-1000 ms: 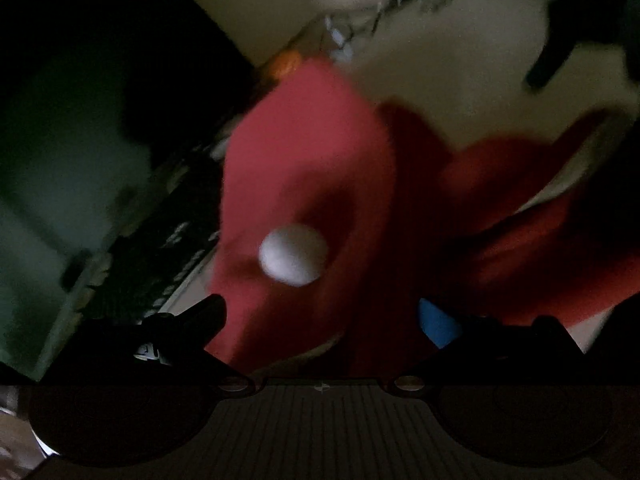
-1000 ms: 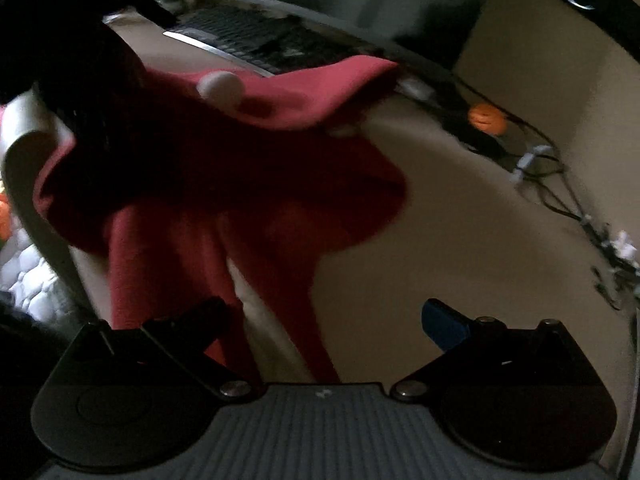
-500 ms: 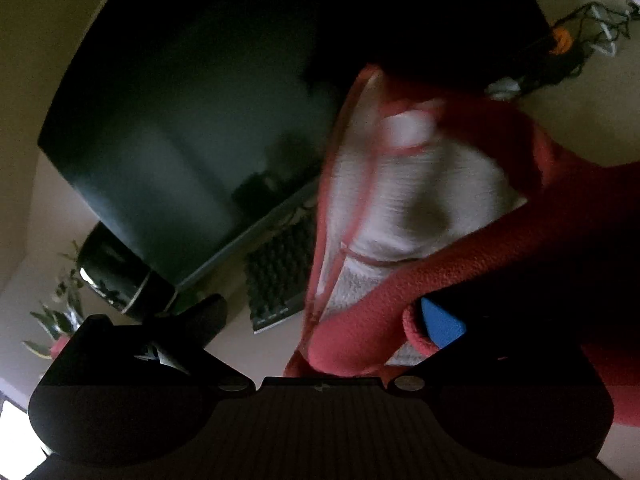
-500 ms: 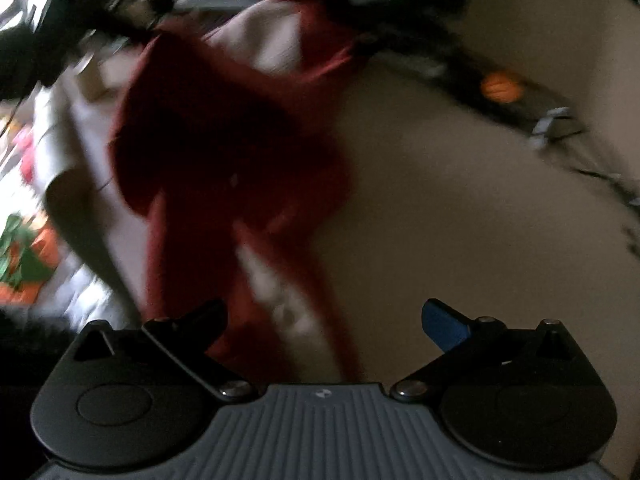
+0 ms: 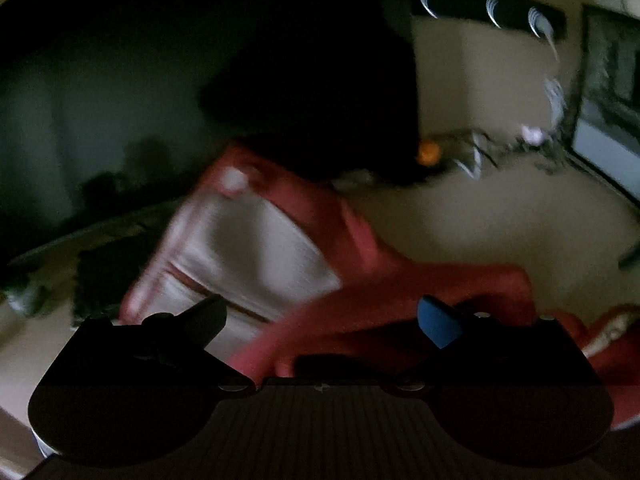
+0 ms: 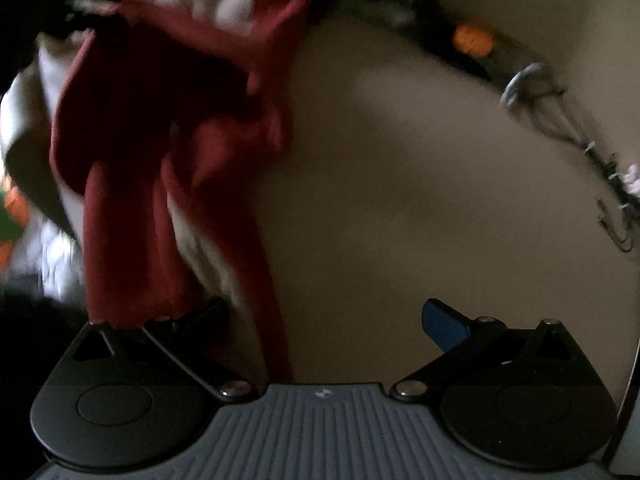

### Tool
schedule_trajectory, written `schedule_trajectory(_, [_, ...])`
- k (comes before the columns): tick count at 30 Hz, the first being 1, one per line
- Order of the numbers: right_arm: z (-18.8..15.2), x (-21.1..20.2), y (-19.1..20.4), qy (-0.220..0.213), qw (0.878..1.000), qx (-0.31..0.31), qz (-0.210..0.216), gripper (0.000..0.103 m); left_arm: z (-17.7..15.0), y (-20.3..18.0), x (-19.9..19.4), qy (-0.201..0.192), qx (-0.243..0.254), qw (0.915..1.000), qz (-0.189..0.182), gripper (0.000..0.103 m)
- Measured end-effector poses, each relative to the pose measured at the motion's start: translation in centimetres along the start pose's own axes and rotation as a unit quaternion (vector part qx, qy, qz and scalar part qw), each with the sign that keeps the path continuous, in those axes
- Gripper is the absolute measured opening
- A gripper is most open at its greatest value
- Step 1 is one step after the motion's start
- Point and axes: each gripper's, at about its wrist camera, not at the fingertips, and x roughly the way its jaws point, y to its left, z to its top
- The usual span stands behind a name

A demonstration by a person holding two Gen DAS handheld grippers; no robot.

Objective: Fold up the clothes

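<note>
A red fleece garment (image 5: 352, 232) with a white lining (image 5: 256, 252) and a white pompom (image 5: 236, 178) hangs bunched over the beige table. In the left wrist view a red sleeve crosses between the spread fingers of my left gripper (image 5: 320, 316). In the right wrist view the garment (image 6: 168, 112) hangs at the left, its red strips running down past the left finger (image 6: 208, 312) of my right gripper (image 6: 324, 316). Both grippers have their fingers wide apart. The frames are dark and blurred, and any grasp is hidden.
The beige table (image 6: 400, 184) spreads to the right. An orange ball (image 6: 472, 40) and cables (image 6: 560, 120) lie along its far edge. A dark monitor (image 5: 100, 100) and a keyboard (image 5: 108, 276) stand behind the garment. Bedding (image 6: 24, 216) shows at the far left.
Both grippers swung around quickly. The garment turned from red side out to showing its white lining, and now hangs lower toward the table.
</note>
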Motion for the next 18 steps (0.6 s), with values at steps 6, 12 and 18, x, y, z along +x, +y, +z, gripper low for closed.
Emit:
schedule_trajectory(6, [0.6, 0.6, -2.6, 0.039, 0.977, -0.093, -0.186, 0.103, -2.5, -1.8, 4.7, 0.07, -0.055, 0.9947, -0.051, 0.103])
schedule_trajectory(12, [7.3, -4.1, -12.9, -0.083, 0.921, 0.008, -0.38, 0.103, -2.8, -6.7, 4.9, 0.087, -0.112, 0.982, -0.124, 0.103])
schedule_trajectory(18, [7.6, -9.8, -12.0, -0.199, 0.96, 0.102, -0.169, 0.103, 0.6, -17.2, 5.9, 0.087, -0.157, 0.9065, -0.382, 0.103])
